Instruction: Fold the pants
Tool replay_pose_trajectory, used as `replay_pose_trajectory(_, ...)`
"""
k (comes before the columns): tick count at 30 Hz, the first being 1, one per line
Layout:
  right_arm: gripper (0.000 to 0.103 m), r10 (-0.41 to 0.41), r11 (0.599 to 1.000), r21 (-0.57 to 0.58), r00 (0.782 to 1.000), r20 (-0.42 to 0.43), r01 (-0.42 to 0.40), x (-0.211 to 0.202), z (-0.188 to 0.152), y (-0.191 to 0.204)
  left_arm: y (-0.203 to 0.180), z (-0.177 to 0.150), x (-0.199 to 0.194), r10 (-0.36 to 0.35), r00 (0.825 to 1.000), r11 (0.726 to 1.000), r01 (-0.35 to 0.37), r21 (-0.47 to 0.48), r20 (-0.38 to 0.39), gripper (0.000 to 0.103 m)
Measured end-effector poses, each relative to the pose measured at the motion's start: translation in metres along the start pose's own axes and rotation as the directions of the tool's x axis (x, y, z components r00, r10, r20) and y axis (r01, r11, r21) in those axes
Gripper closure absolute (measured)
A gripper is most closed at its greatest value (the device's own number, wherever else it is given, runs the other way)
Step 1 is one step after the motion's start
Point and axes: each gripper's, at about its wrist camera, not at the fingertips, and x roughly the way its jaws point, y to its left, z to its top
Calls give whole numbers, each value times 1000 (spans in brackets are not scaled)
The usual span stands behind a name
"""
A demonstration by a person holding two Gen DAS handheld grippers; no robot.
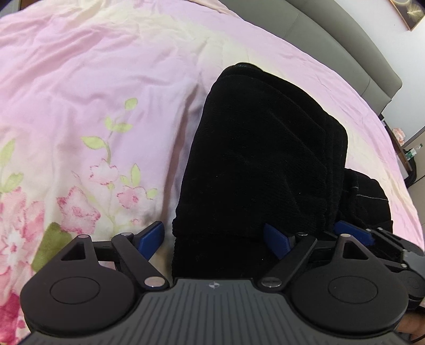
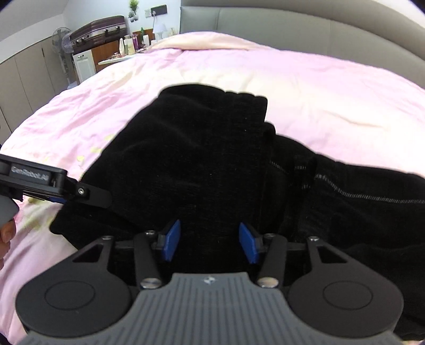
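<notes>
Black pants (image 1: 260, 164) lie folded in a thick stack on the pink floral bedspread (image 1: 93, 79), with an unfolded part bearing white stitching (image 2: 345, 191) spread to the right. My left gripper (image 1: 215, 237) is open and wide at the stack's near end. Its left pad (image 1: 152, 236) is off the cloth and its right pad (image 1: 276, 238) is over it. My right gripper (image 2: 209, 241) is open above the black cloth (image 2: 199, 159), its blue pads apart and pressing nothing. Of the right tool, one blue pad (image 1: 353, 233) shows beside the stack's right edge.
A grey padded headboard (image 2: 292, 24) runs along the bed's far side. Beyond the bed's left corner stand a fan (image 2: 63, 39), a suitcase (image 2: 101, 29) on a cabinet, and a table with bottles (image 2: 130, 42). A hand (image 2: 5, 233) holds the left tool.
</notes>
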Motion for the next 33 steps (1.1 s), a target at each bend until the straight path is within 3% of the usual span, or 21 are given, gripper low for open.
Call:
replay_pose_trajectory(4, 56, 20, 1000, 12, 999, 34, -21, -22, -8, -7, -13, -1, -16, 46, 998, 998, -48, 41, 33, 14)
replay_pose_trajectory(7, 54, -2, 1000, 27, 997, 77, 0, -47, -21, -21, -29, -2, -36, 67, 991, 992, -78, 95, 117, 18)
replay_pose_trajectory(13, 42, -110, 987, 131, 980, 167, 89, -104, -52, -70, -71, -7, -68, 54, 949, 969, -125, 215, 311, 13)
replay_pose_trajectory(17, 39, -199, 960, 237, 961, 192, 151, -131, -68, -109, -95, -10, -68, 10, 932, 948, -123, 292, 361, 15)
replay_pose_trajectory(18, 38, -220, 949, 267, 956, 194, 164, -135, -71, -119, -101, -10, -66, 4, 933, 943, -124, 310, 360, 15)
replay_pose_trajectory(20, 38, -260, 923, 339, 946, 195, 184, -143, -77, -136, -114, -9, -56, -31, 956, 937, -74, 342, 291, 16)
replay_pose_trajectory(23, 33, -270, 864, 482, 941, 204, 143, -151, -84, -162, -133, -9, -39, -38, 982, 922, -37, 386, 185, 18)
replay_pose_trajectory(29, 30, -292, 755, 645, 942, 165, 121, -151, -96, -195, -185, -31, -16, -20, 990, 831, -60, 553, 138, 18)
replay_pose_trajectory(33, 30, -274, 628, 775, 952, 134, 72, -148, -109, -222, -216, -35, 4, -35, 994, 804, -34, 593, 104, 18)
